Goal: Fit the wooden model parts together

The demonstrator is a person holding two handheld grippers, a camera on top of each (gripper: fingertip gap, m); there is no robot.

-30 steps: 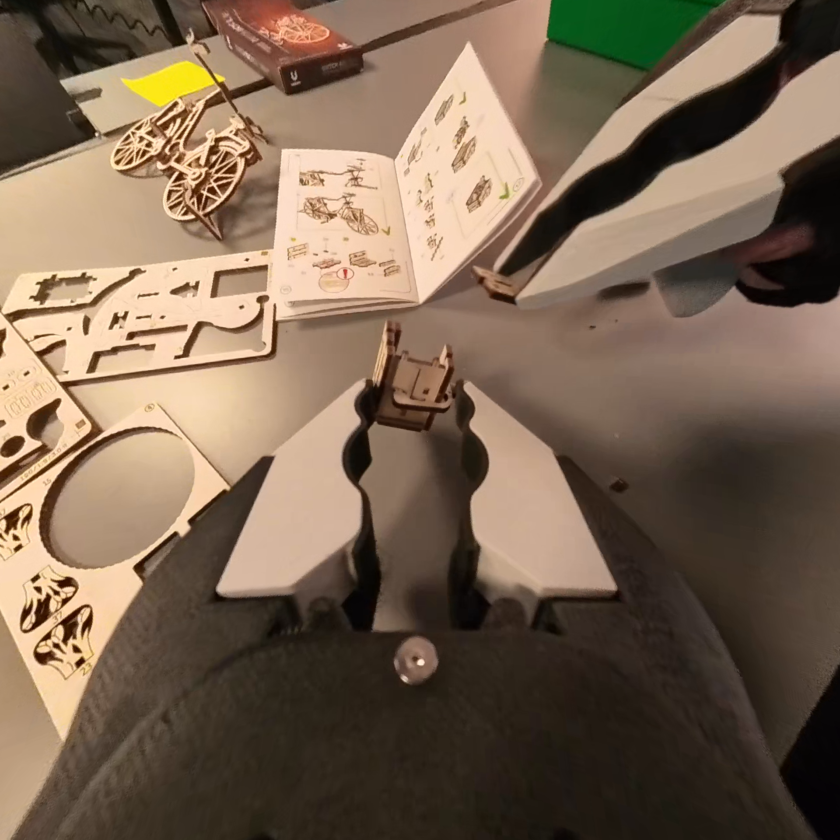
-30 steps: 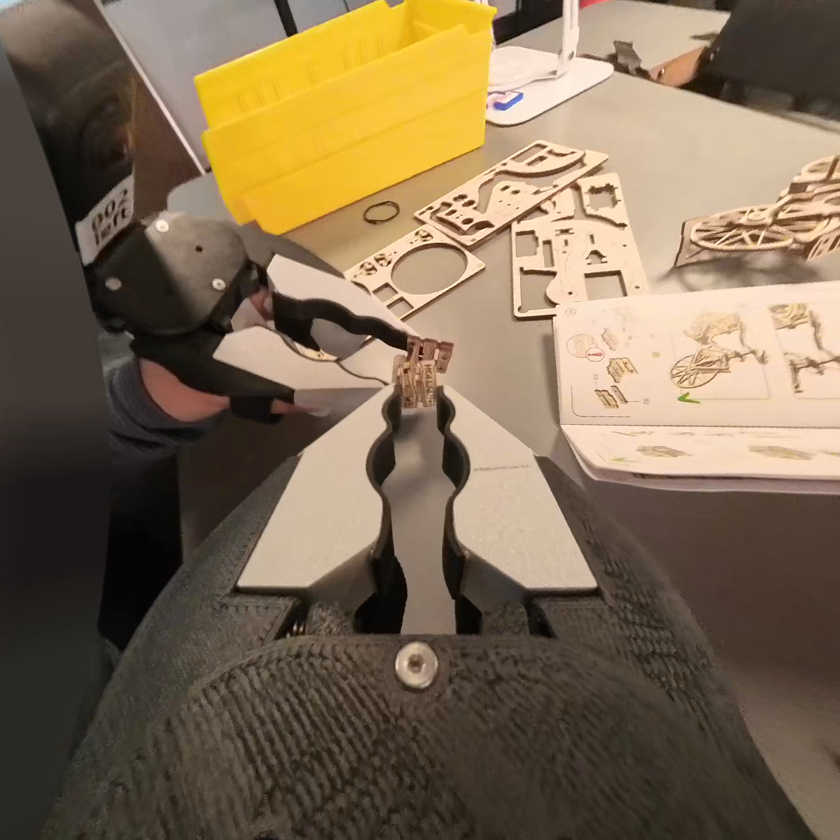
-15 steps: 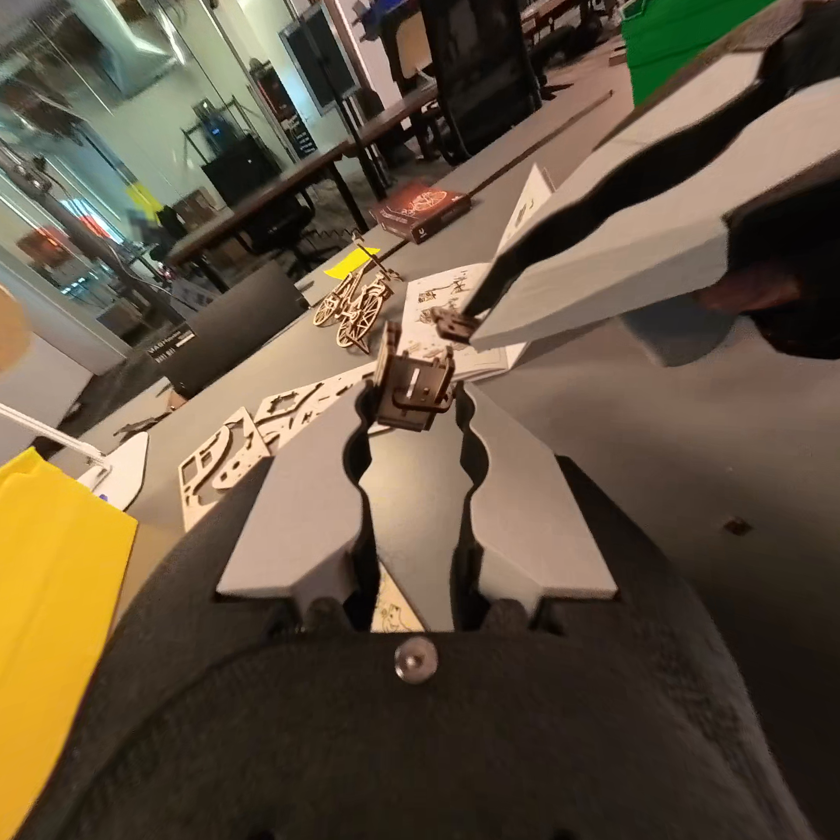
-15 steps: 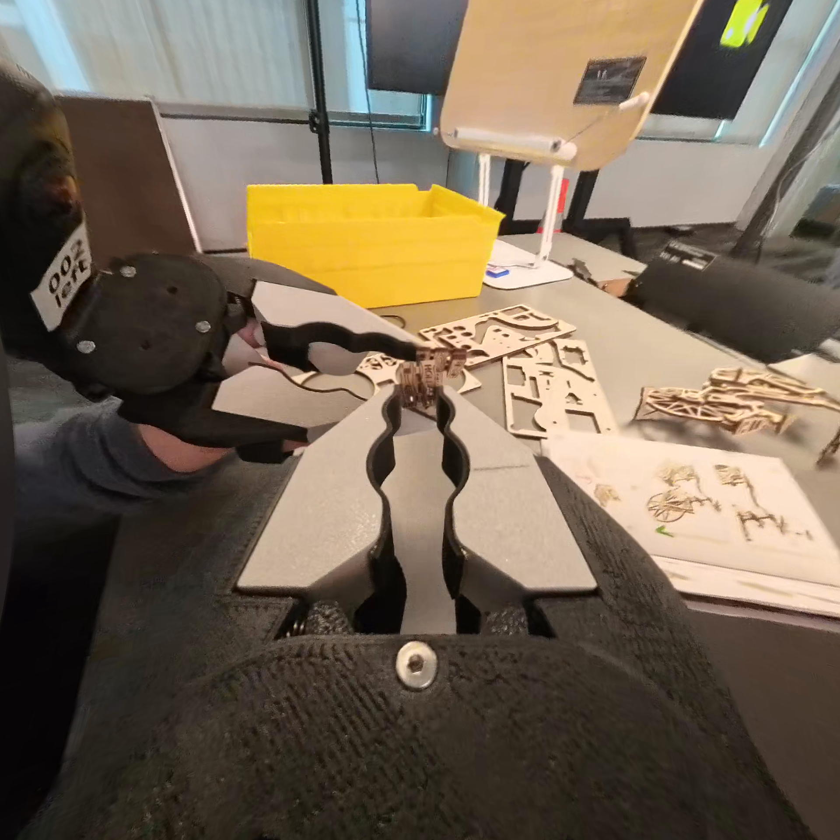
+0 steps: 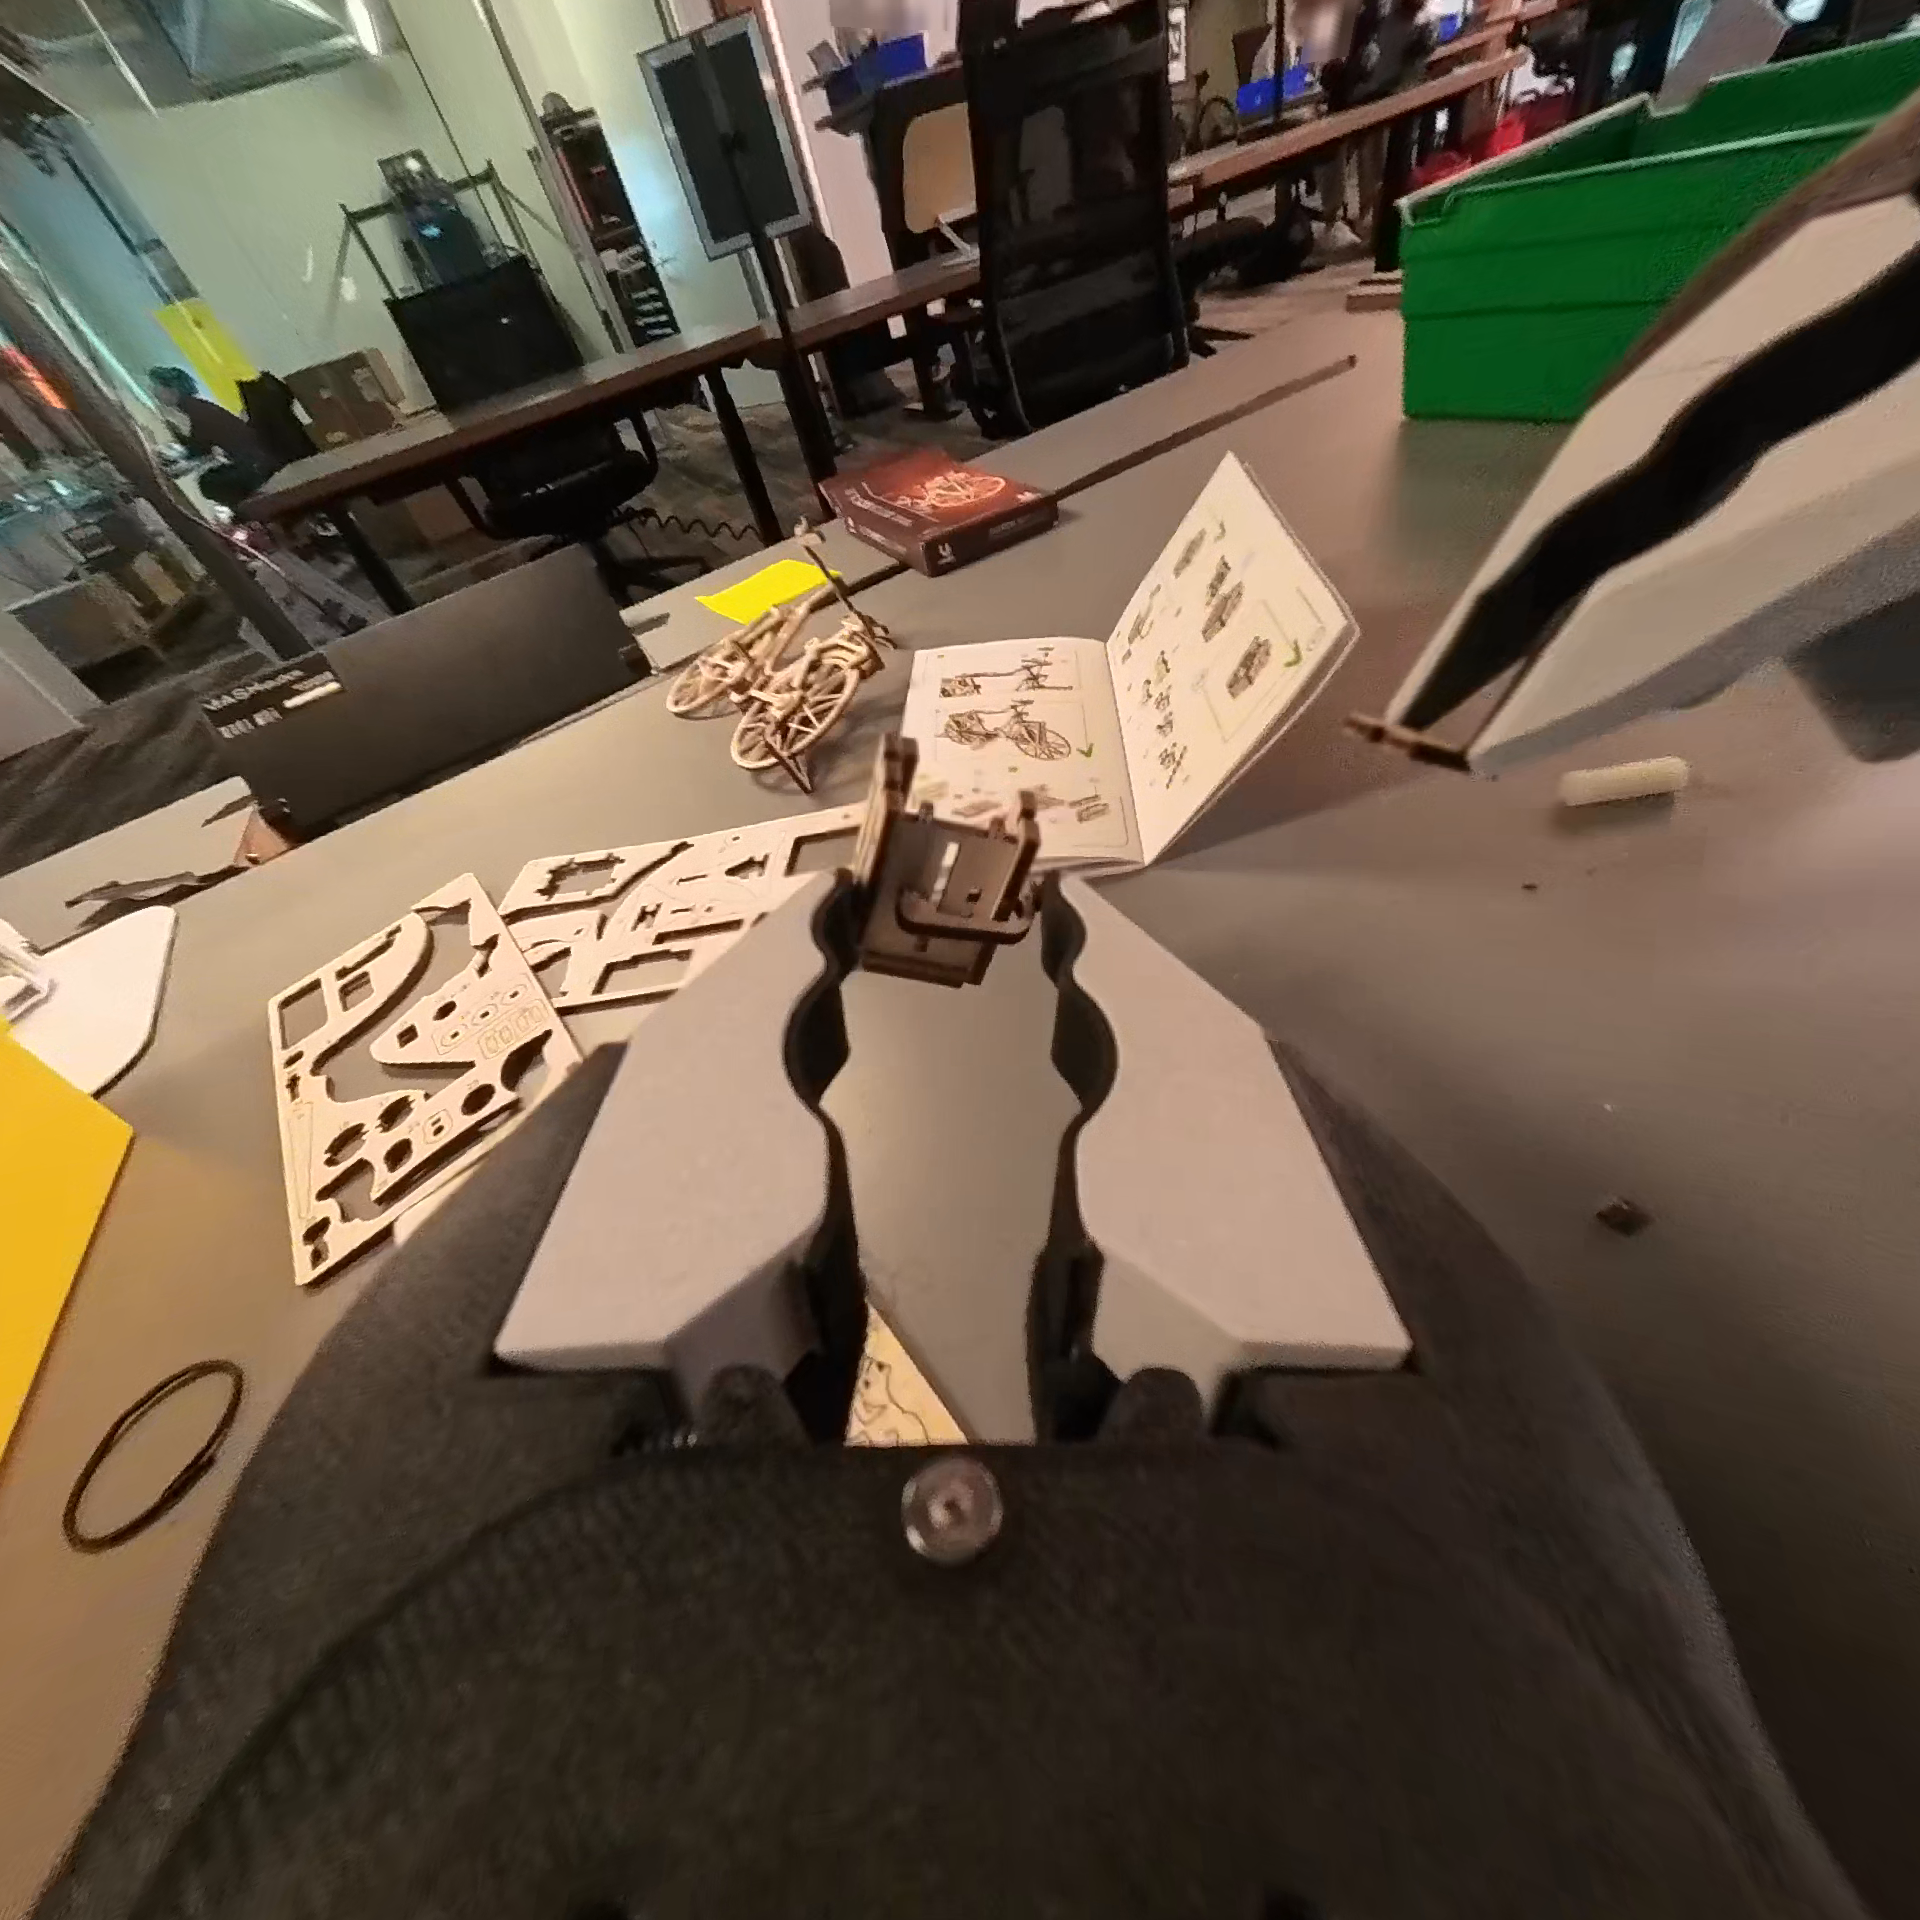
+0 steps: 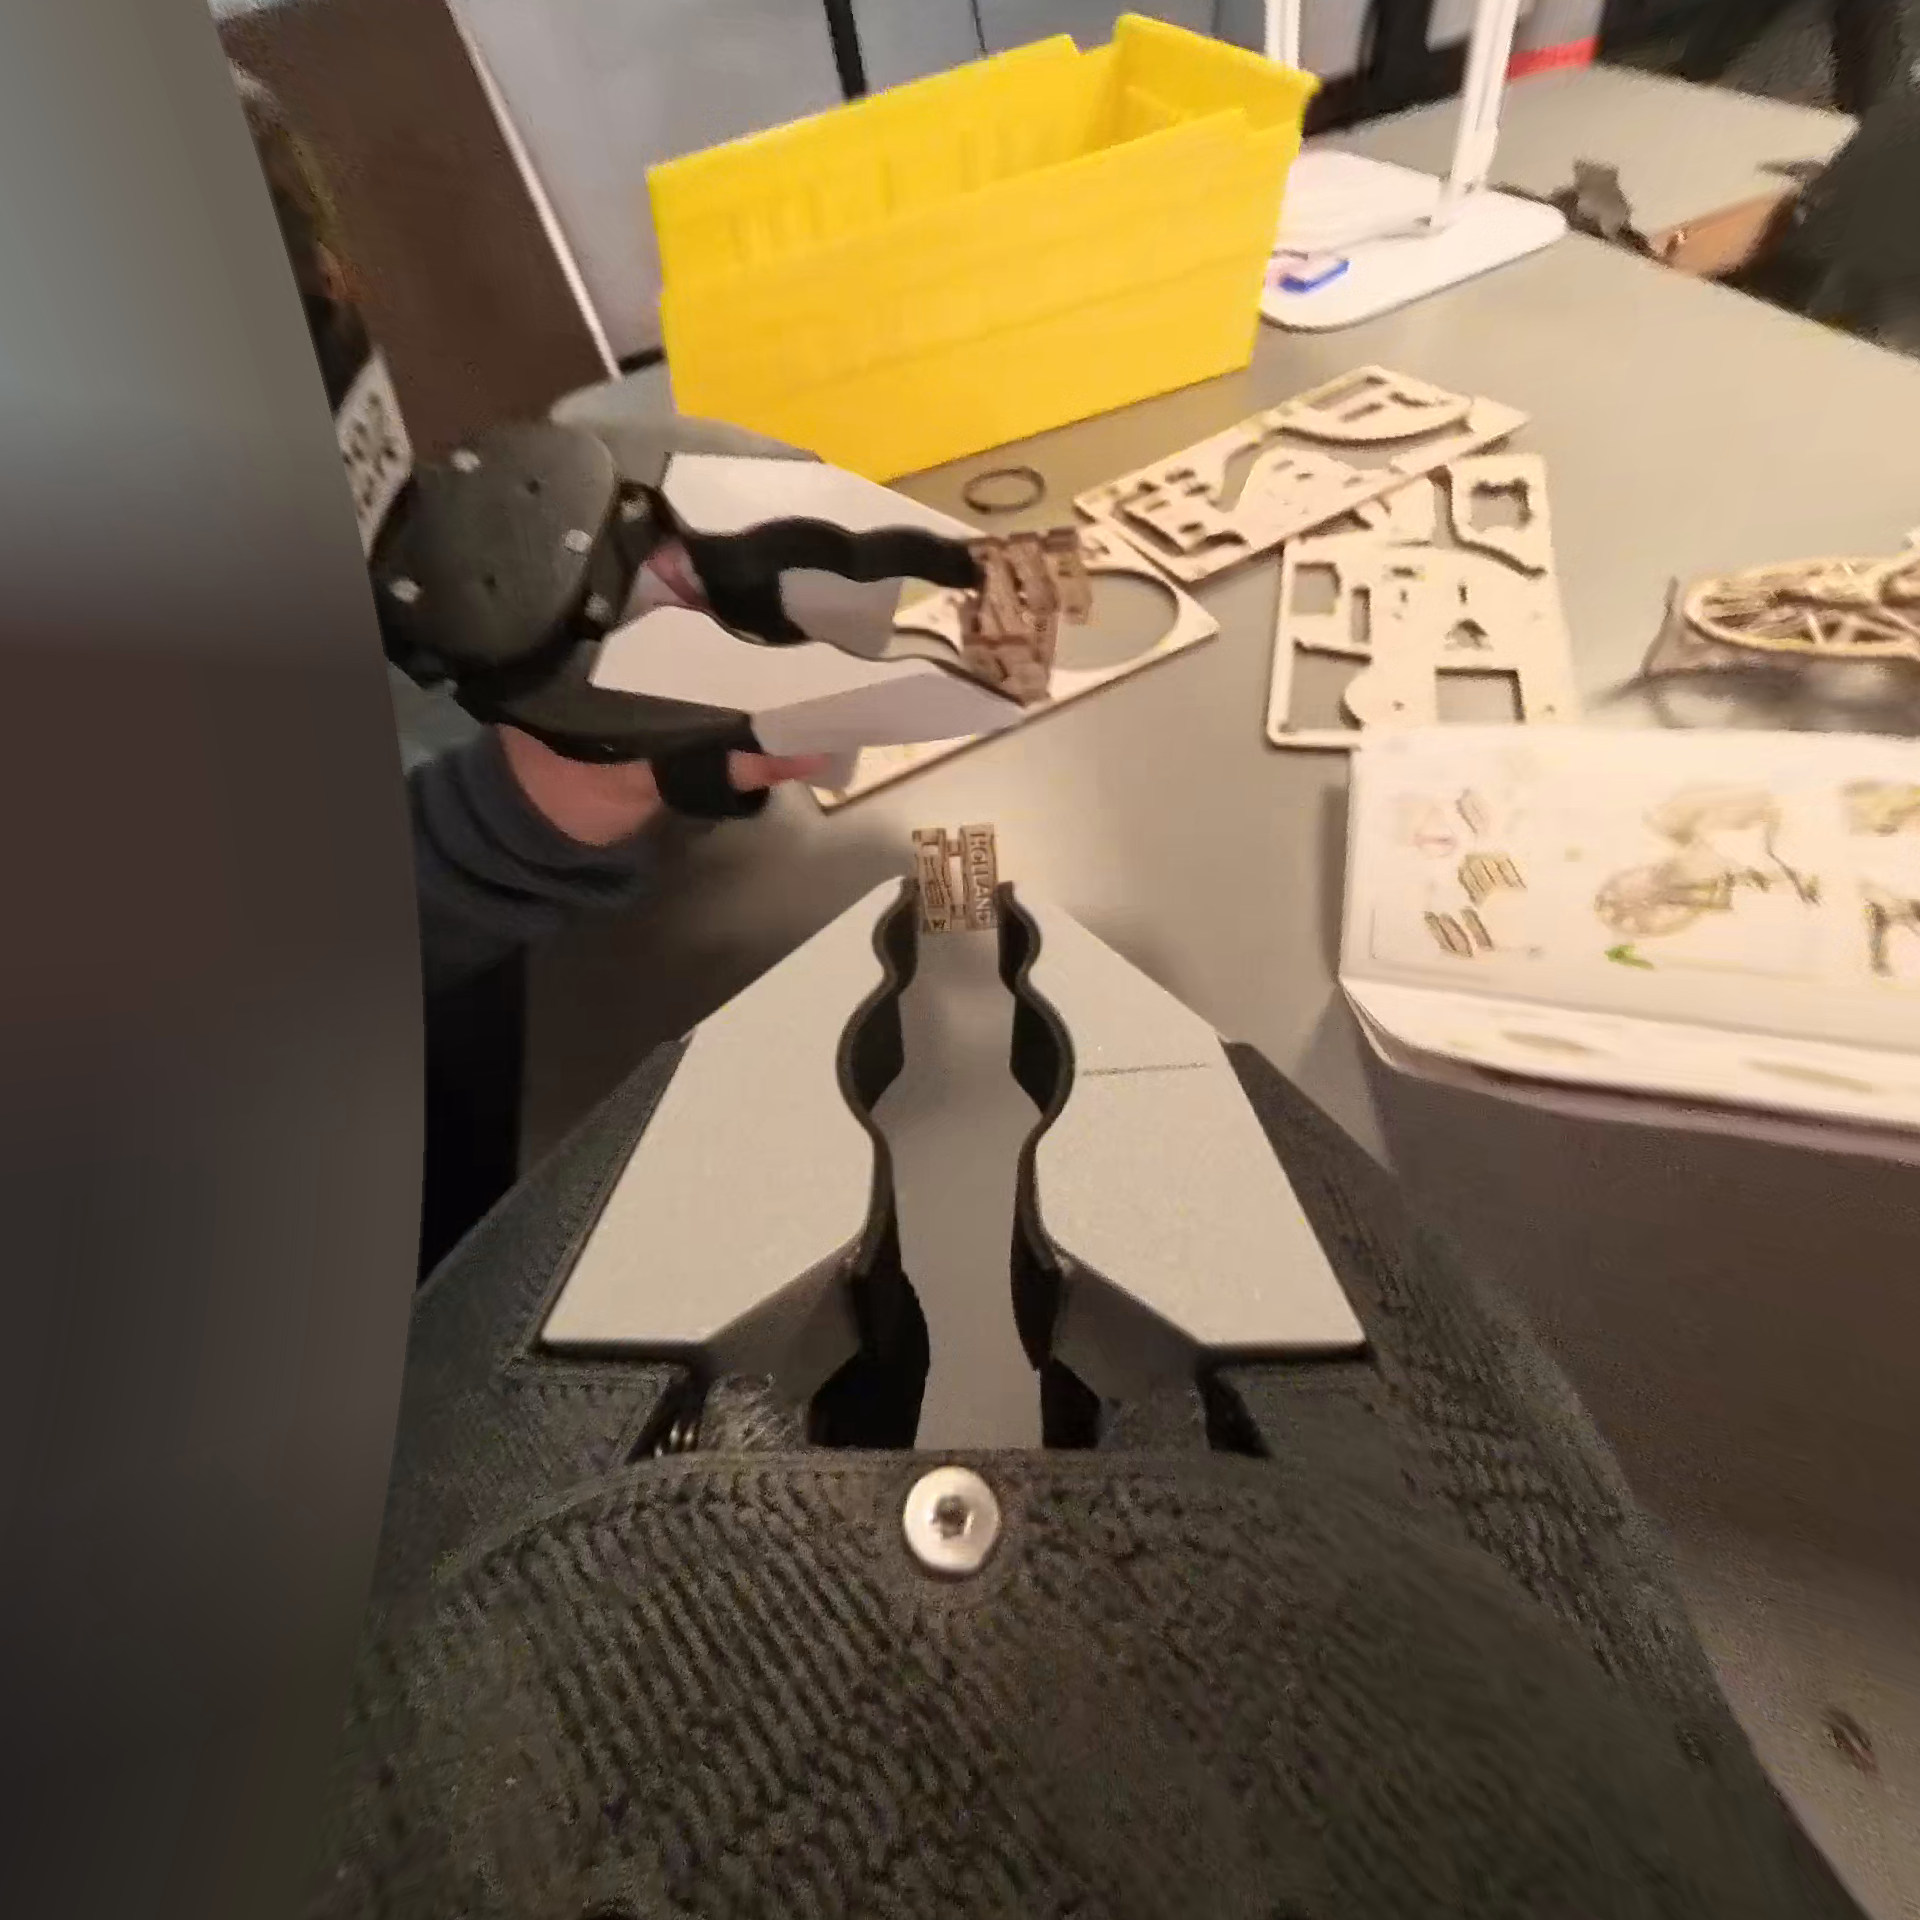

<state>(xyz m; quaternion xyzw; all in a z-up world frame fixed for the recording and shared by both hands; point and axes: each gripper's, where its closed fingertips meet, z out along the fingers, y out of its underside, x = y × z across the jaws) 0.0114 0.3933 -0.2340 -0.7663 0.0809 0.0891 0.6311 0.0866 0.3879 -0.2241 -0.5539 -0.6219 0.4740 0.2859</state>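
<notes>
Your left gripper (image 5: pixel 948 914) pinches boxy wooden sub-assembly (image 5: pixel 940 891) at fingertips — held above grey table (image 5: pixel 1455 987). Your right gripper (image 6: pixel 958 902) clamps small flat wooden part (image 6: pixel 956 879), tips nearly together. Two pieces well apart, unjoined. Open instruction booklet (image 5: pixel 1122 675) and punched-out part sheets (image 5: pixel 416 1070) lie beyond — finished bicycle model (image 5: pixel 779 675) behind them.

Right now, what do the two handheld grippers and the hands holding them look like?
Both match: the left gripper and right gripper have light grey wedge-shaped fingers lined with wavy black pads, on rough black textured bodies with a silver screw. The left hand shows a dark sleeve and black strap.
</notes>
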